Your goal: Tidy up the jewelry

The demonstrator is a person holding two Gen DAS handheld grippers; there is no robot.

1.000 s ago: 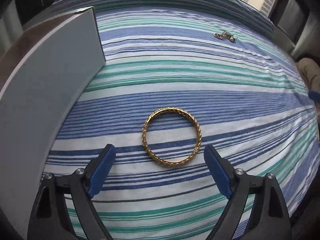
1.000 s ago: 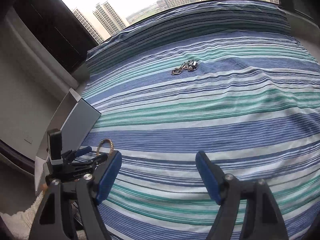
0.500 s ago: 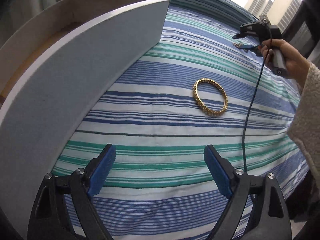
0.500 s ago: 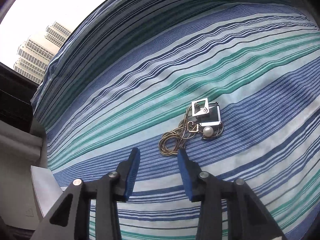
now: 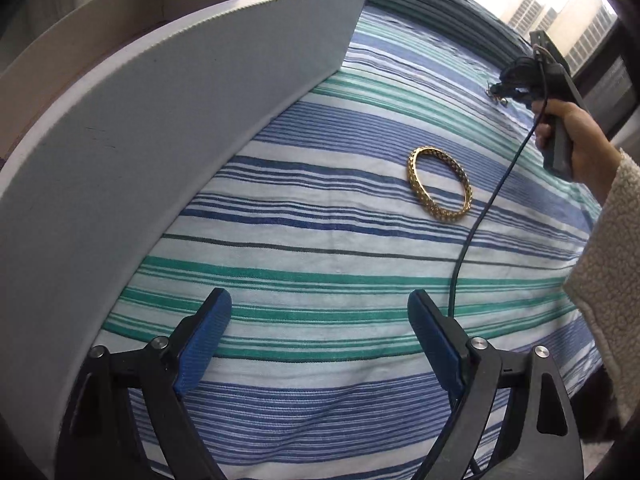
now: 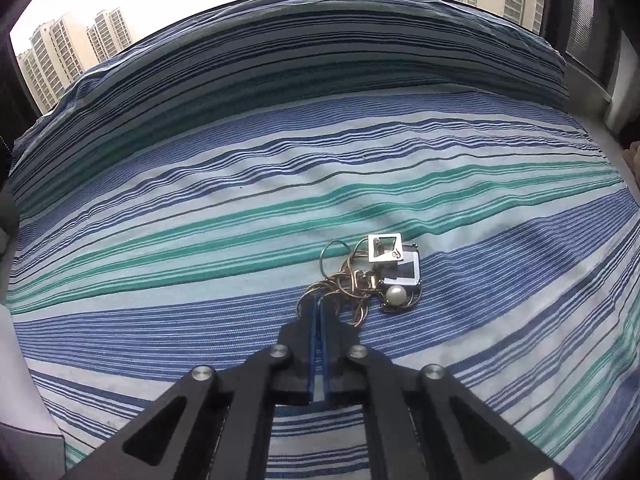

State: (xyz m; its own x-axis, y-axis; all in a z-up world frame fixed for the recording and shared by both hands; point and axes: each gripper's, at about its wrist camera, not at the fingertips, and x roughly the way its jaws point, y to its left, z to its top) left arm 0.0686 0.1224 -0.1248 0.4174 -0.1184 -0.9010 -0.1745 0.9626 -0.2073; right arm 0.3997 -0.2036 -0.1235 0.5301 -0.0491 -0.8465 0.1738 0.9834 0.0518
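Tangled necklace (image 6: pixel 362 276), thin gold-tone chain with square pendants and a pearl, lies bunched on the striped bedsheet (image 6: pixel 240 200), far side of the bed. Right tongs (image 6: pixel 319 304) pressed together on the near loops of the chain; pendants lie just beyond the tips, not gripped. Gold bangle (image 5: pixel 439 185) lies flat mid-sheet, apart from the necklace, untouched. Left tongs (image 5: pixel 320 334) spread wide, holding nothing, beside the white box (image 5: pixel 160 128). Judgement: lift slowly and straight up so the pendants follow without snagging; the thin chain may slip, so keep the squeeze firm. Box is probably the destination.
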